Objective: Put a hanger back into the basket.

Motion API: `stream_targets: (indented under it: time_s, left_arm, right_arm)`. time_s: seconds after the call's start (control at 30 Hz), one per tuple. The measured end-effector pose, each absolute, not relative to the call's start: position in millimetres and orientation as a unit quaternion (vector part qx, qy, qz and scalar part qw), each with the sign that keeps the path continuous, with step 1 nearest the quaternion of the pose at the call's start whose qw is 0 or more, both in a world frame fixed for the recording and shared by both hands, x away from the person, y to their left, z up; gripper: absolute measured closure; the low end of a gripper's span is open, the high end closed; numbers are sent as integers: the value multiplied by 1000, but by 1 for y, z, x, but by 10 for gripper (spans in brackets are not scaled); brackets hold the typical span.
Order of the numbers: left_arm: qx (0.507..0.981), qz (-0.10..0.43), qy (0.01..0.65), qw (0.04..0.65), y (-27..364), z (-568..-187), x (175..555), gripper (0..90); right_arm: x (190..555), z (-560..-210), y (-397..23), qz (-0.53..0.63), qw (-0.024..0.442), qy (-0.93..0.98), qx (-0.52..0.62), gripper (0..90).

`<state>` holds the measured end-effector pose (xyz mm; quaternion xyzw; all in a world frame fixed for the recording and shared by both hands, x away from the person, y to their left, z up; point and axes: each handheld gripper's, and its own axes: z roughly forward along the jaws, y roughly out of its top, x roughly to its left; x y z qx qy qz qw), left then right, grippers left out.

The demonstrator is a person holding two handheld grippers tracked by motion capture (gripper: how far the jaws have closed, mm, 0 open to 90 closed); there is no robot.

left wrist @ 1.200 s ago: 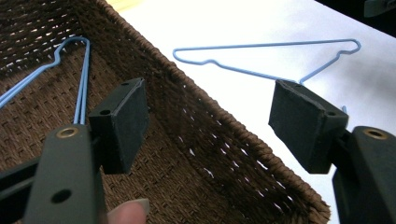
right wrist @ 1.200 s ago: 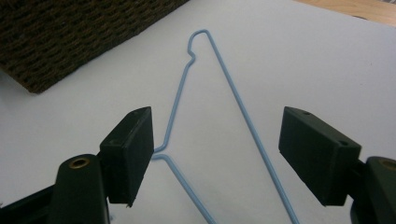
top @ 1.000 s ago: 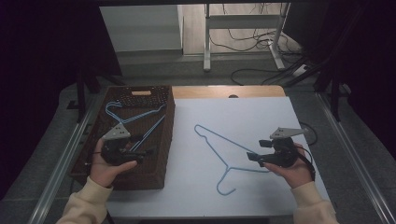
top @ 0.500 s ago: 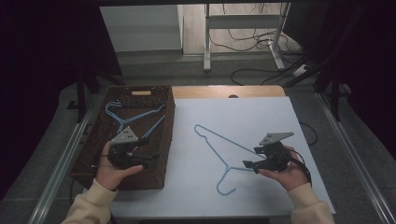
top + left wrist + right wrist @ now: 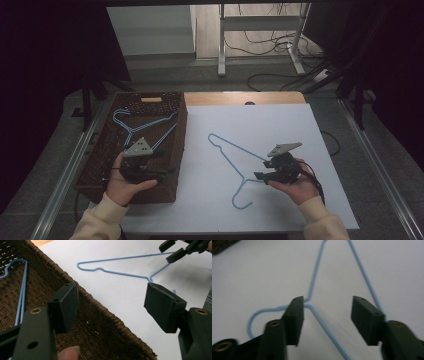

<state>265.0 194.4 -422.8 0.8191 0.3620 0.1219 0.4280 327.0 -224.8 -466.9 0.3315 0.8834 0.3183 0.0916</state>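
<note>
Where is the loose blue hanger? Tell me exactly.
In the high view, the blue hanger lies flat on the white table, right of the wicker basket, its neck by the right gripper.

Three blue hangers — one on the table, two in one basket.

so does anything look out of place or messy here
One blue wire hanger lies loose on the white table beside the wicker basket, where the other blue hangers lie. The right gripper stands at its neck, jaws just closing. Nothing looks bent or damaged.
</note>
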Motion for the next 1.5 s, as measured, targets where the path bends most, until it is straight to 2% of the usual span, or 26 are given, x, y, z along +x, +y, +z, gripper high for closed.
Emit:
stream_targets:
  time_s: [0.1,0.2,0.33,0.53,0.73,0.83,0.93,1.0,1.23,1.5]
  left_arm:
    - [820,122,361,427,194,-423,265,278]
    - [819,122,362,427,195,-423,265,278]
    - [819,123,363,426,196,-424,265,278]
    - [820,123,363,425,195,-424,264,278]
    - [820,123,364,424,196,-425,264,278]
    - [820,123,364,425,196,-424,264,278]
    - [820,123,364,425,197,-424,264,278]
    - [820,123,364,424,196,-425,264,278]
    - [820,125,363,424,196,-424,264,278]
    - [819,125,364,426,197,-424,264,278]
  right_arm:
    - [323,-469,-206,312,77,894,313,652]
    - [317,-472,-187,302,58,907,289,796]
    - [307,-480,-163,277,39,925,258,895]
    - [292,-494,-135,243,4,945,221,899]
    - [282,-504,-129,224,-12,952,208,900]
    - [281,-503,-131,223,-10,952,211,900]
    - [280,-502,-139,198,12,955,222,900]
    - [282,-504,-148,211,-3,949,236,900]
    - [278,-503,-142,204,-9,952,229,900]
    - [267,-503,-162,206,-21,945,255,900]
